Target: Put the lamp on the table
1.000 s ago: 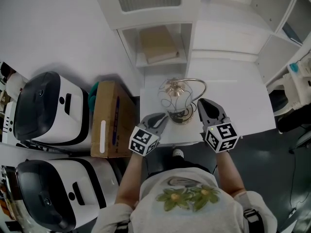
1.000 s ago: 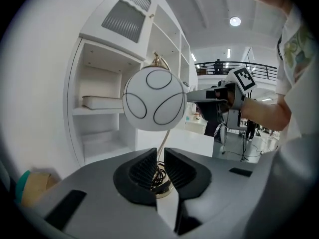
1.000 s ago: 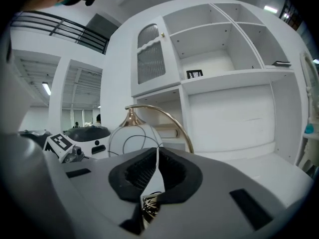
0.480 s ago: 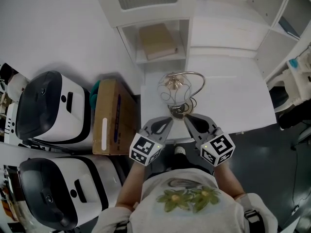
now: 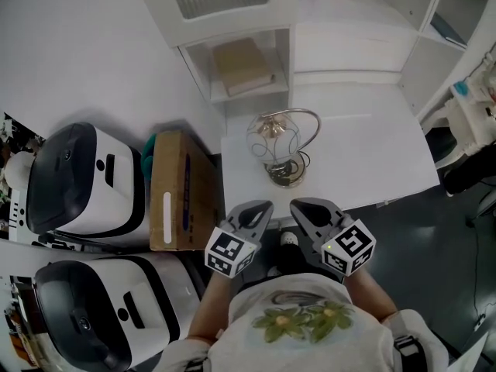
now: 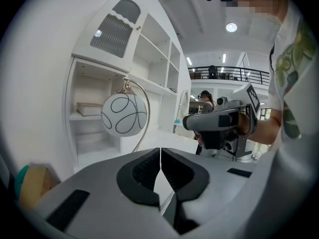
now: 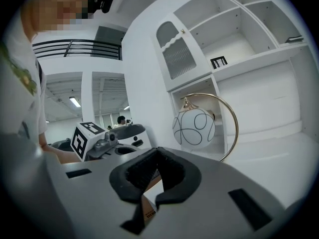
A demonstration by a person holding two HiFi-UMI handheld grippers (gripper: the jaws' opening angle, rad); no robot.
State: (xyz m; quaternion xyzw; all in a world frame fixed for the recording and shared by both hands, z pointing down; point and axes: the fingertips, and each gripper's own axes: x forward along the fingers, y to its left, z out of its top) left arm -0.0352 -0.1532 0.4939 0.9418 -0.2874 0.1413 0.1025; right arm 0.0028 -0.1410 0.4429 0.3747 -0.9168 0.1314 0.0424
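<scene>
The lamp [image 5: 280,147], a white globe with black loops under a gold arched stem, stands upright on the white table [image 5: 372,149] near its front left corner. Its globe shows in the left gripper view [image 6: 124,113] and the right gripper view [image 7: 194,125]. Both grippers are pulled back off the table toward the person's body. My left gripper [image 5: 256,210] is shut with nothing between its jaws. My right gripper [image 5: 304,210] is shut and holds nothing too. Neither touches the lamp.
A white cabinet with an open shelf holding a beige book [image 5: 242,65] stands behind the table. A cardboard box [image 5: 172,190] sits left of the table, beside two white and black machines [image 5: 74,180]. Dark floor lies to the right.
Both grippers let go of the lamp's base and drew back toward the person; both sets of jaws closed. The lamp stays standing on the table.
</scene>
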